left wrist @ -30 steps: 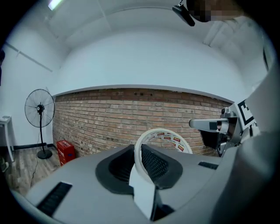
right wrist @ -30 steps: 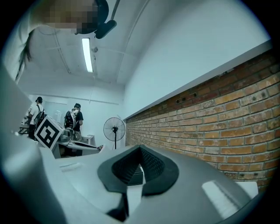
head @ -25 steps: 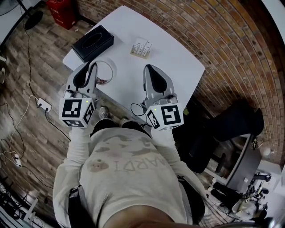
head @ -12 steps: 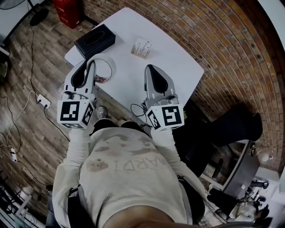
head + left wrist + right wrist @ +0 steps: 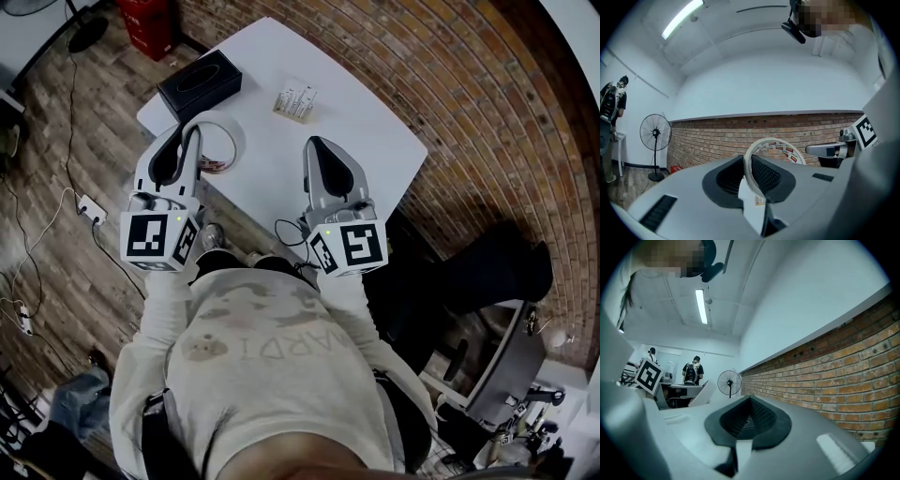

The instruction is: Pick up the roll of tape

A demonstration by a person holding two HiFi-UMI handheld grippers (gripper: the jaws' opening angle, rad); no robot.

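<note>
The roll of tape [image 5: 225, 137] is a white ring with red print inside. My left gripper [image 5: 190, 133] is shut on its wall and holds it up off the white table [image 5: 356, 112], near the table's left edge. In the left gripper view the roll of tape [image 5: 774, 149] stands upright on edge between the black pads, its far half rising past the tips of the left gripper [image 5: 747, 164]. My right gripper [image 5: 317, 148] hovers over the table's front part, shut, with nothing in it. The right gripper [image 5: 749, 401] shows its pads meeting at the tips.
A black tissue box [image 5: 199, 84] lies at the table's far left corner. A small holder of white tubes [image 5: 297, 100] stands at mid table. A red crate [image 5: 145, 23], a floor fan [image 5: 655, 137] and cables [image 5: 56, 216] are on the wood floor. People stand by a desk [image 5: 679, 392].
My left gripper has risen and moved a little forward with the tape roll, which has come up off the table. The right gripper has barely shifted.
</note>
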